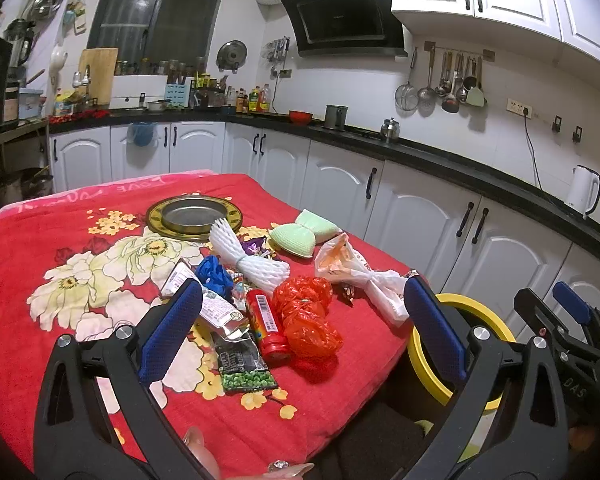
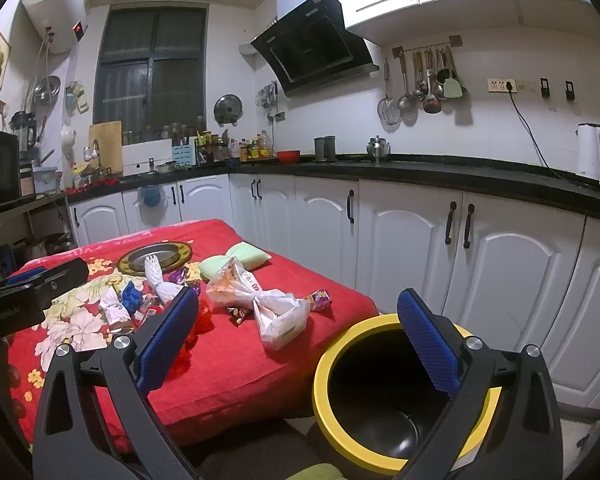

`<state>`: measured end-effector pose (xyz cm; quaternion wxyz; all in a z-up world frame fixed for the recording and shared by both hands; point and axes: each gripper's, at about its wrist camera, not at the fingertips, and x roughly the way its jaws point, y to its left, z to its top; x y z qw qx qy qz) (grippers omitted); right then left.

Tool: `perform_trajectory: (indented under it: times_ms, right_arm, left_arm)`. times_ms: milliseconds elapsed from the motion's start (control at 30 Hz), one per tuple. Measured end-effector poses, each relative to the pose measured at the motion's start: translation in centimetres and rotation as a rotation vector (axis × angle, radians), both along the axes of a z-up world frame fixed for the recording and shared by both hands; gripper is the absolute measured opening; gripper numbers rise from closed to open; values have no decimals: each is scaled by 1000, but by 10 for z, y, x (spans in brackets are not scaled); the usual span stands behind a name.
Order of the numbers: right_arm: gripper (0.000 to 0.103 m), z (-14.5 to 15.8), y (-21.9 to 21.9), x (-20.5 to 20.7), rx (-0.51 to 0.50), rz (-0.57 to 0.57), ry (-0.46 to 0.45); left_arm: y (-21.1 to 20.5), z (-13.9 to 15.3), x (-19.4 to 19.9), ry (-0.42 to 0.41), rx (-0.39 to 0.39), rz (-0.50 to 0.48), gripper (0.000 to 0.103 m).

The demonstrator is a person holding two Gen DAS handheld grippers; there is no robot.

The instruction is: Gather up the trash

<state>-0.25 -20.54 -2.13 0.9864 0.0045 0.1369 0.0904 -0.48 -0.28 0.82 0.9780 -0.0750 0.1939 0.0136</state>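
Observation:
Trash lies on a red flowered cloth (image 1: pixel 52 320): a crumpled red plastic bag (image 1: pixel 306 316), a red tube (image 1: pixel 267 322), a green pea packet (image 1: pixel 242 364), a white foam net (image 1: pixel 246 254), a blue wrapper (image 1: pixel 212 274), and a knotted white plastic bag (image 1: pixel 356 270) that also shows in the right wrist view (image 2: pixel 256 300). My left gripper (image 1: pixel 300 332) is open above the red bag and tube, holding nothing. My right gripper (image 2: pixel 298 344) is open and empty over the table's right edge, beside the black bin with a yellow rim (image 2: pixel 328 356).
A round metal plate (image 1: pixel 194 216) and a pale green sponge (image 1: pixel 304 232) sit at the table's far side. White cabinets (image 2: pixel 412 248) with a black counter run close behind and to the right. A white kettle (image 2: pixel 594 152) stands on the counter.

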Motion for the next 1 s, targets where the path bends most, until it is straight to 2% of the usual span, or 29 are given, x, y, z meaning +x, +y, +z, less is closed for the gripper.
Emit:
perform_trajectory:
  times_ms: [1000]
  right_arm:
    - [97, -9, 5, 0, 5, 11, 8]
  left_arm:
    - [-3, 0, 2, 1, -6, -7, 93]
